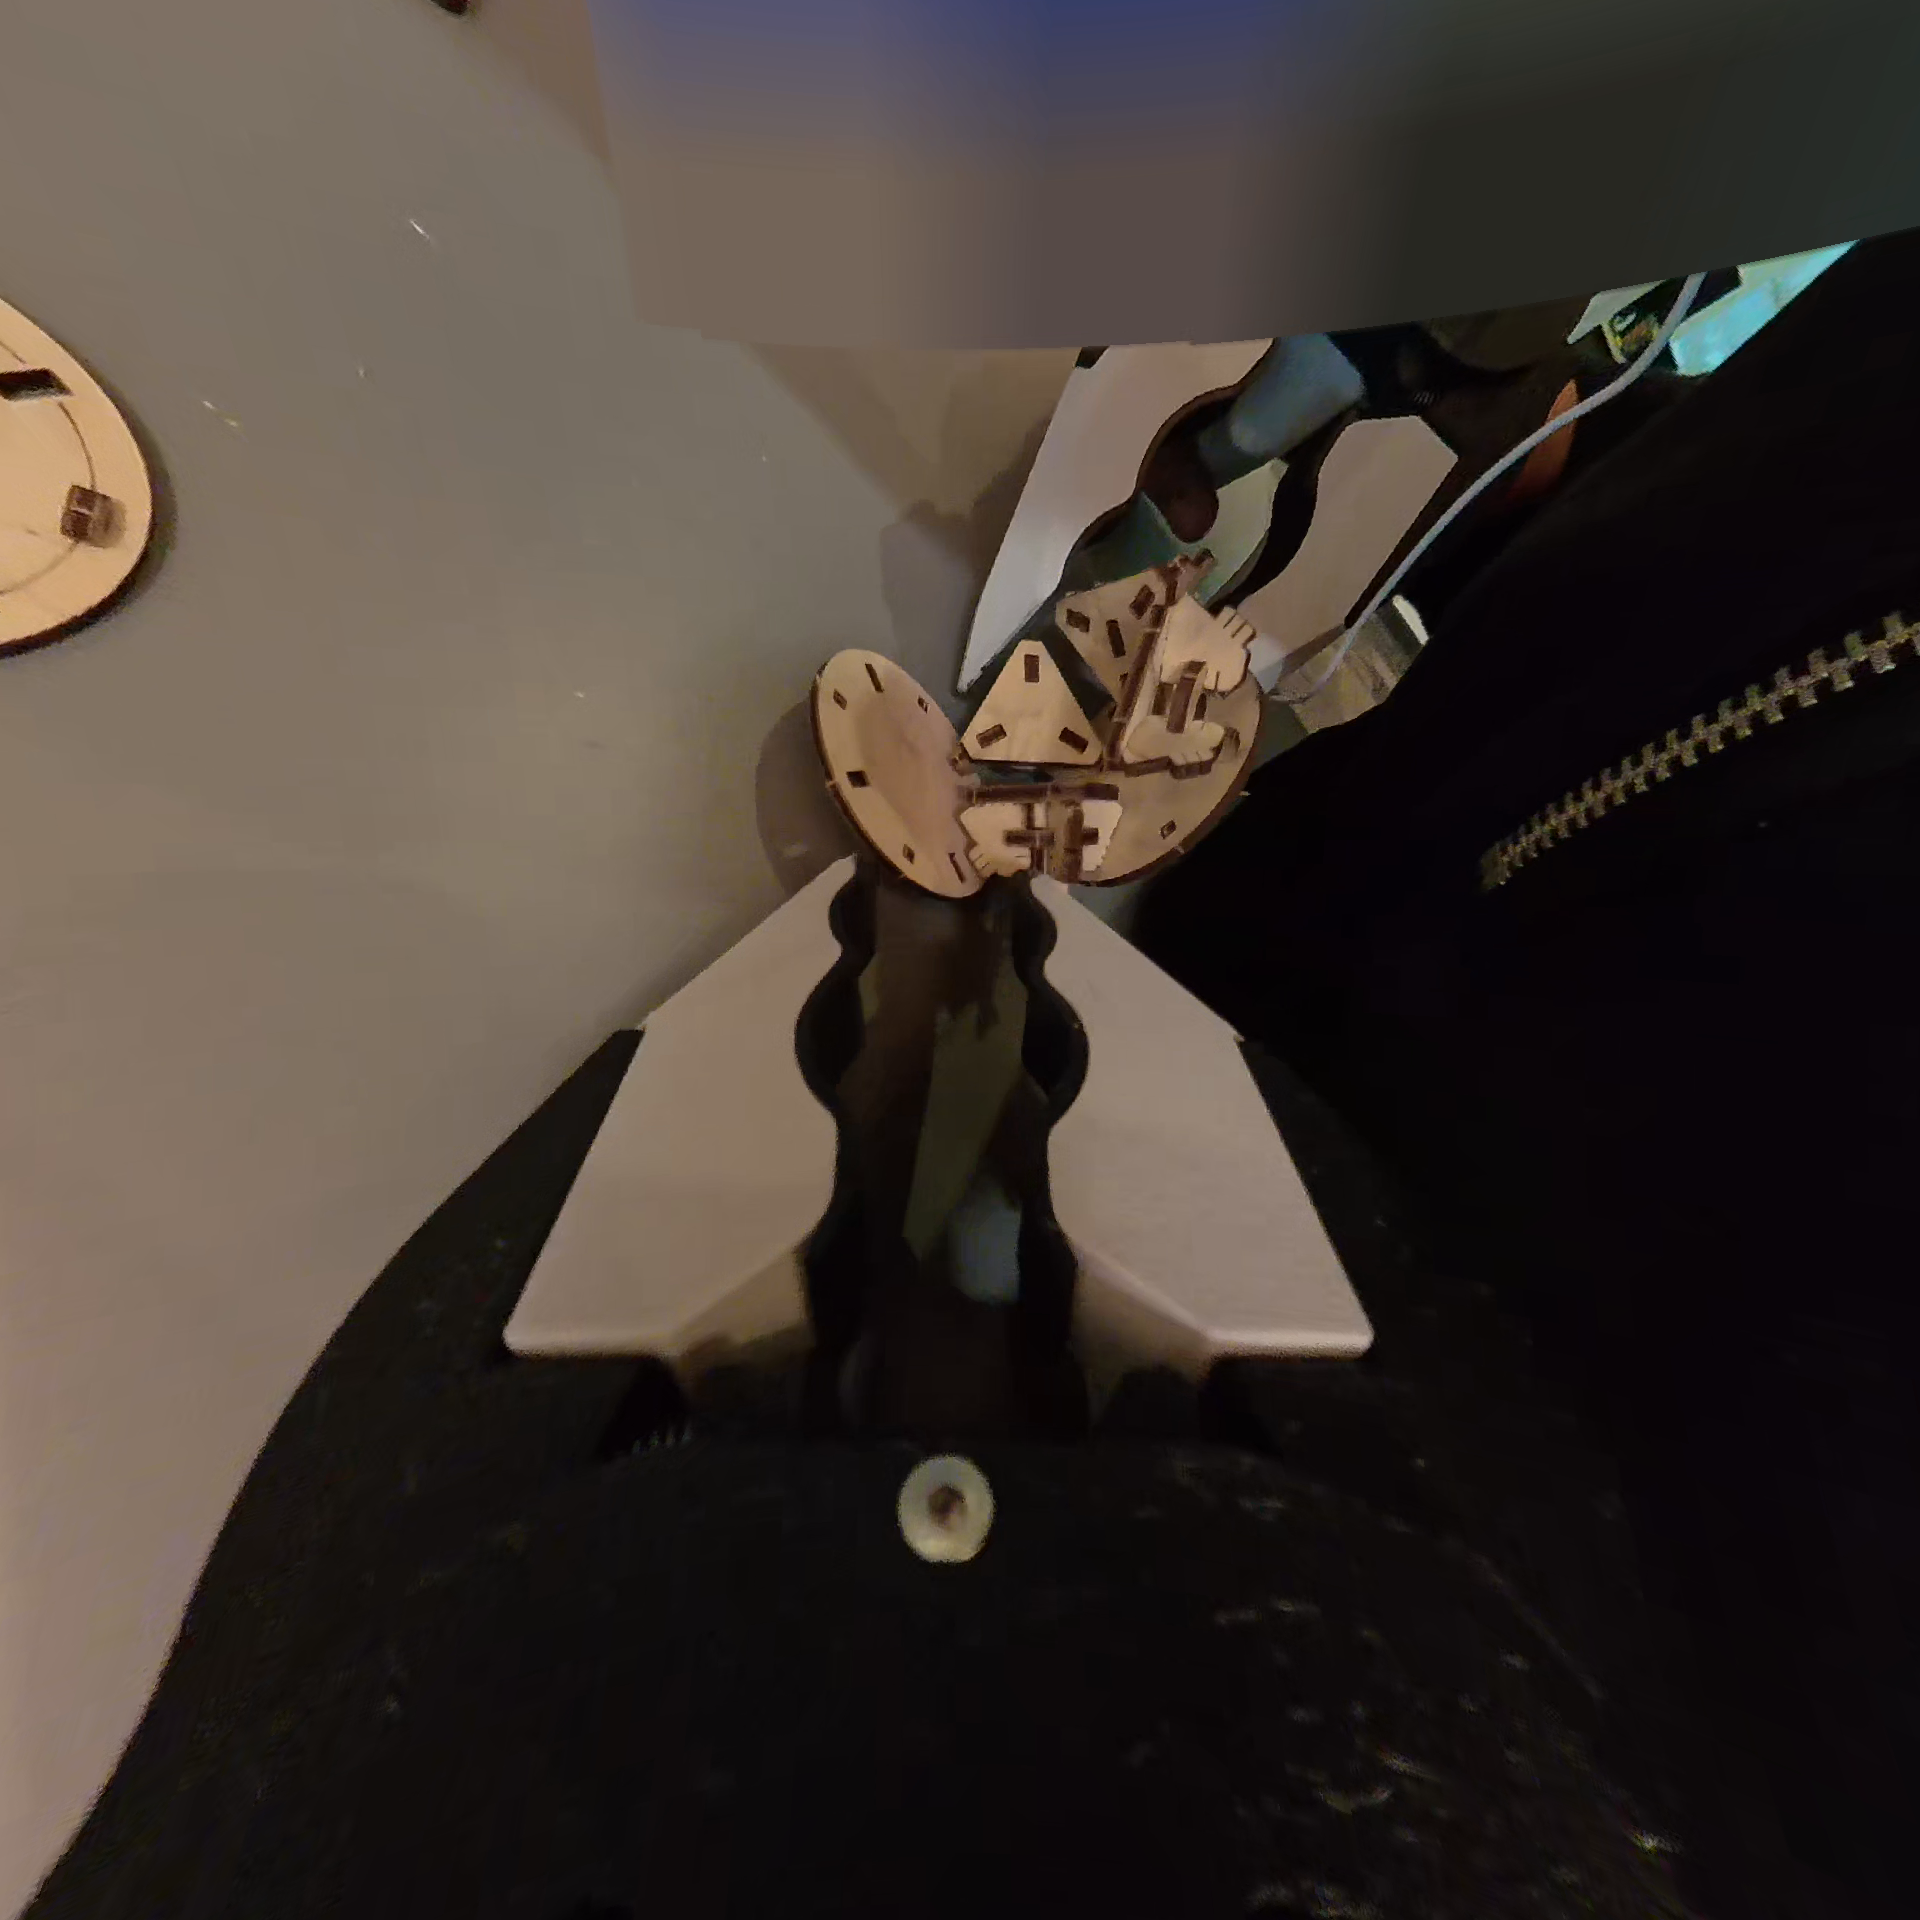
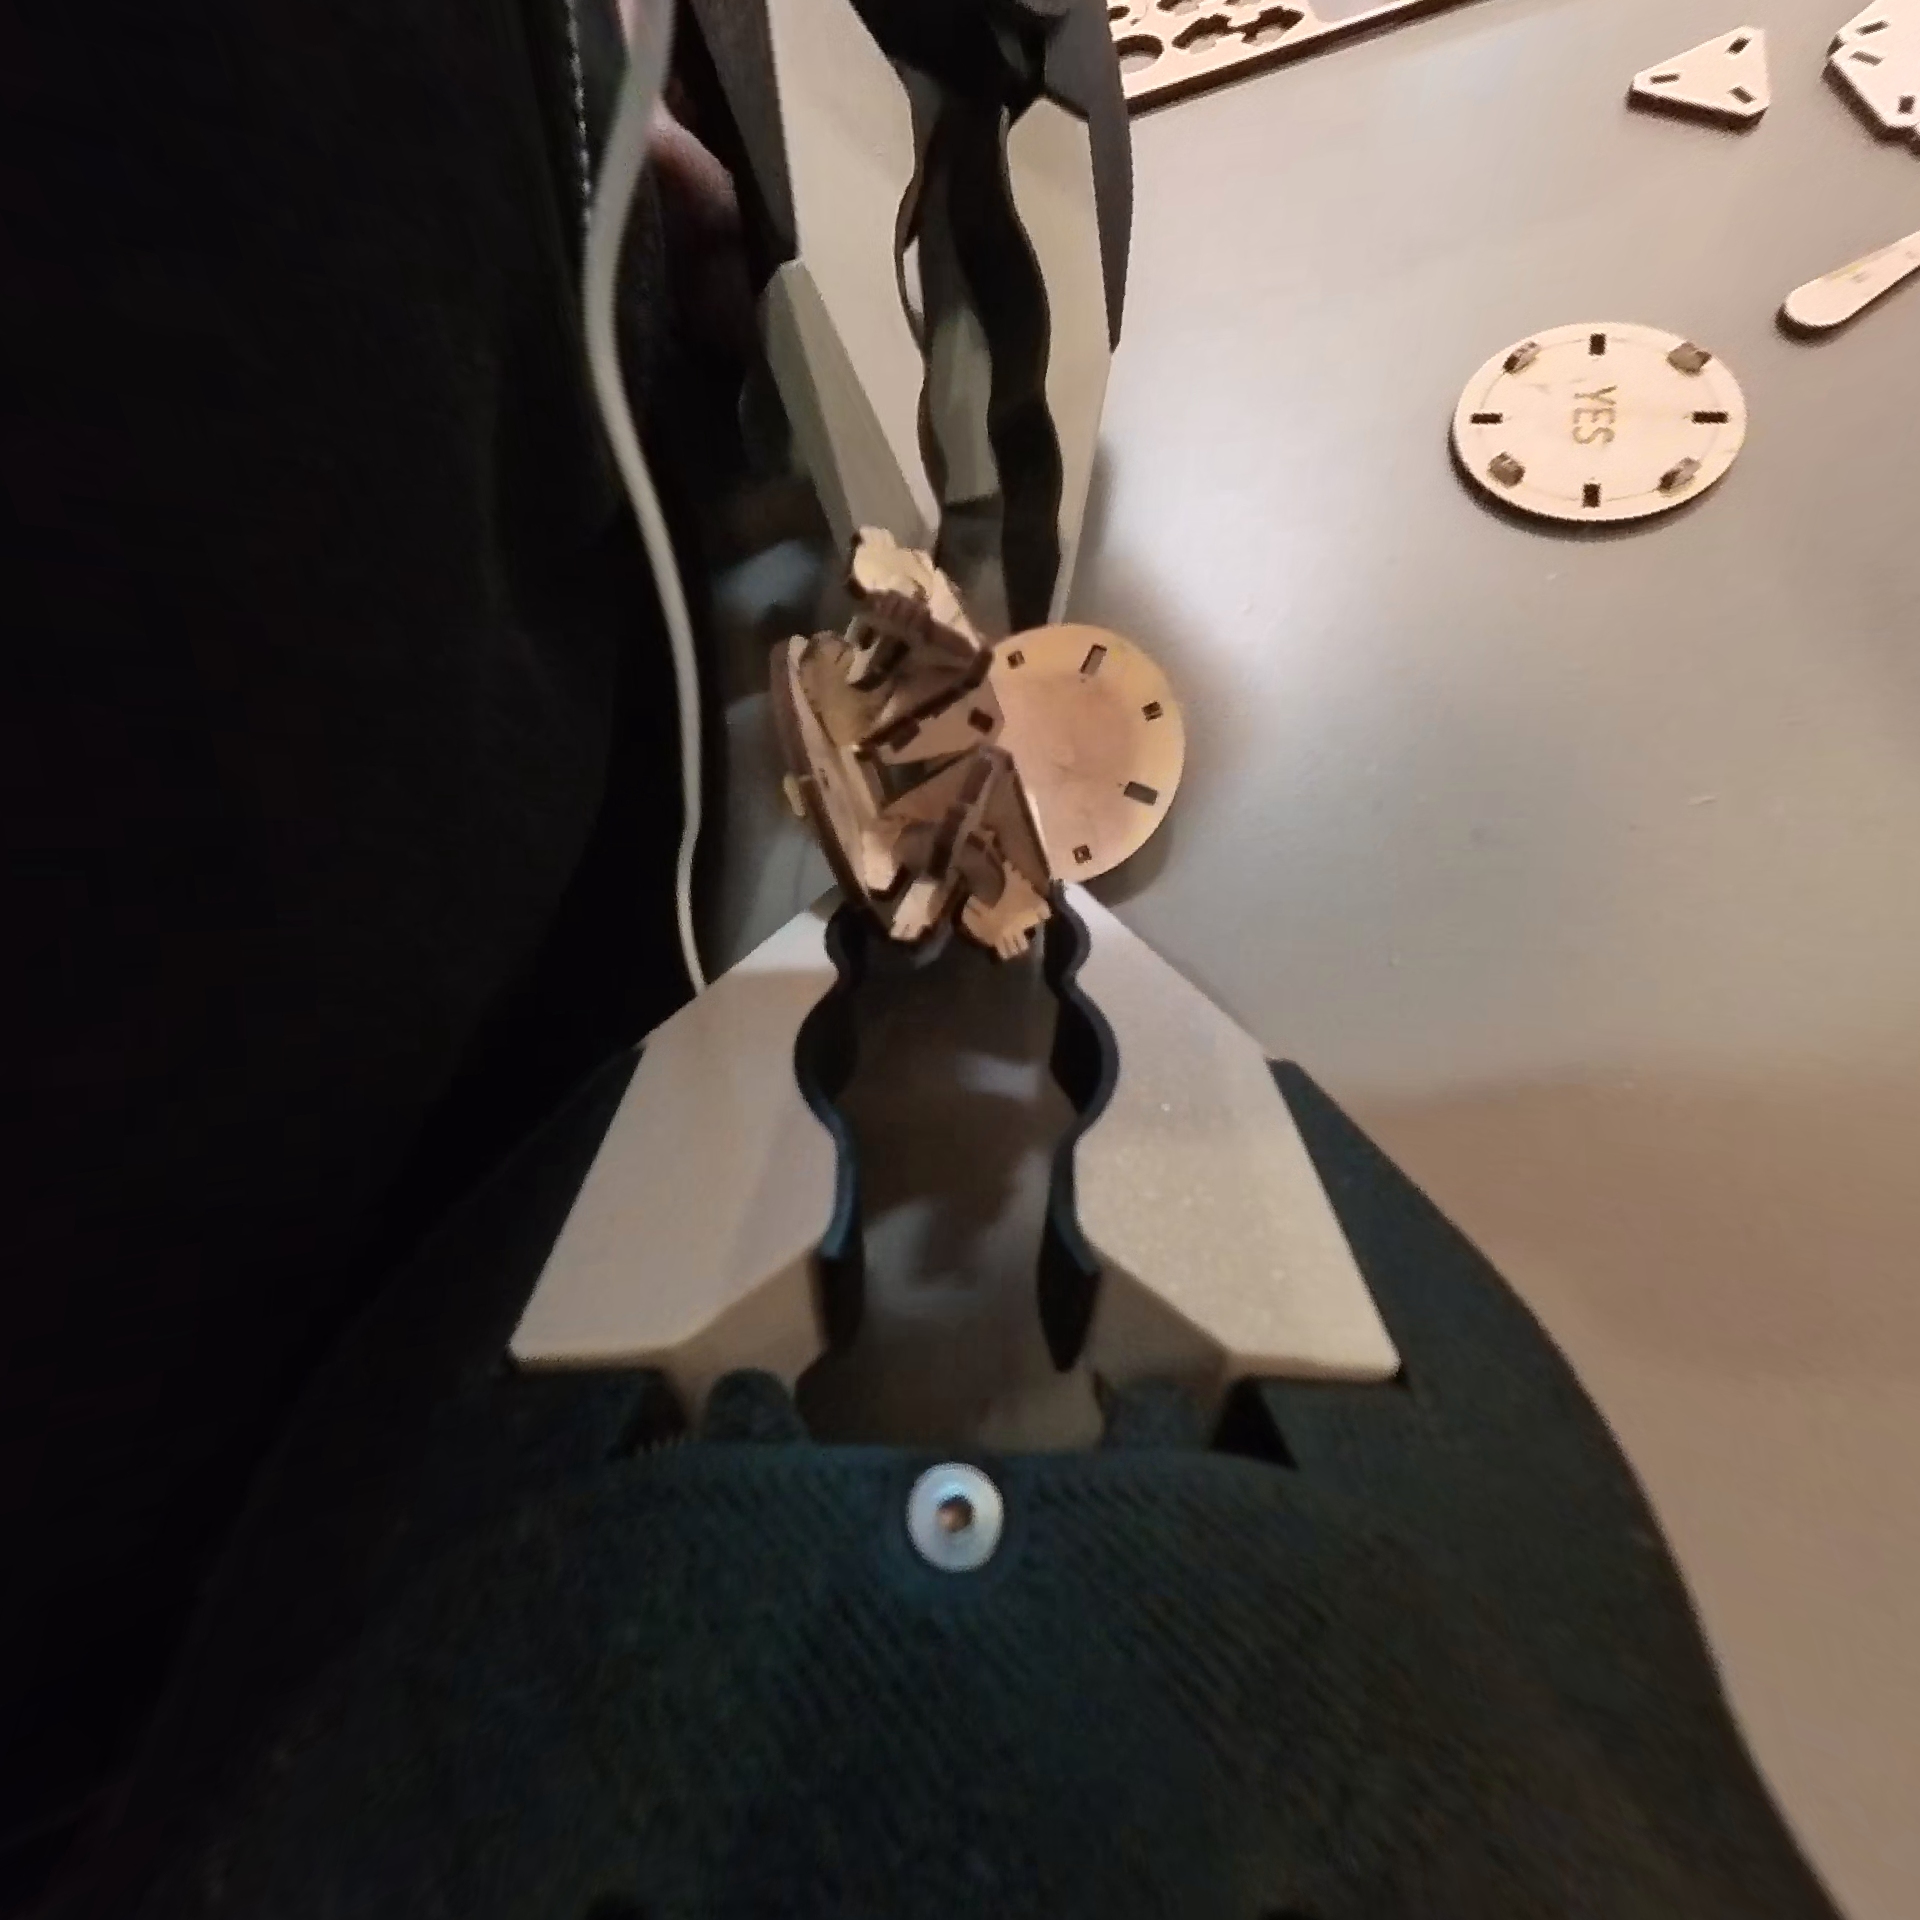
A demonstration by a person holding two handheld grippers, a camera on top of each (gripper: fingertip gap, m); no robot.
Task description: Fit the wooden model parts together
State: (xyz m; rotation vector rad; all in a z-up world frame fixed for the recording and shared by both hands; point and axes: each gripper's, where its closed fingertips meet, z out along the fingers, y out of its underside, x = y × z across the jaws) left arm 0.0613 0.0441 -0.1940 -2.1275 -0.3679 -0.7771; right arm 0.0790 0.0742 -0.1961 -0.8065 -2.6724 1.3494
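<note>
A small wooden assembly (image 2: pixel 904 790) of slotted laser-cut pieces sits between my right gripper's (image 2: pixel 956 925) fingertips, and both pads press on its lower end. It also shows in the left wrist view (image 1: pixel 1132 717), held up by the right gripper's white fingers (image 1: pixel 1039 520). A round wooden disc (image 1: pixel 883 779) with small slots leans edge-on against the assembly; it also shows in the right wrist view (image 2: pixel 1091 748). My left gripper (image 1: pixel 951 894) is open, its tips just below the disc's lower edge, with a gap between the pads. Its fingers (image 2: pixel 1023 416) reach down from above in the right wrist view.
On the grey table (image 2: pixel 1455 727) lie a second round disc (image 2: pixel 1600 416), a triangular piece (image 2: pixel 1704 88), a rounded stick (image 2: pixel 1849 281) and a cut-out sheet (image 2: pixel 1247 42). A person's dark zipped garment (image 1: pixel 1662 748) and a white cable (image 1: pixel 1455 499) are close by. Across from one pair of fingers to the other is roughly 5 cm. The rounded stick (image 2: pixel 1849 281) is about 20 cm from both grippers' fingertips.
</note>
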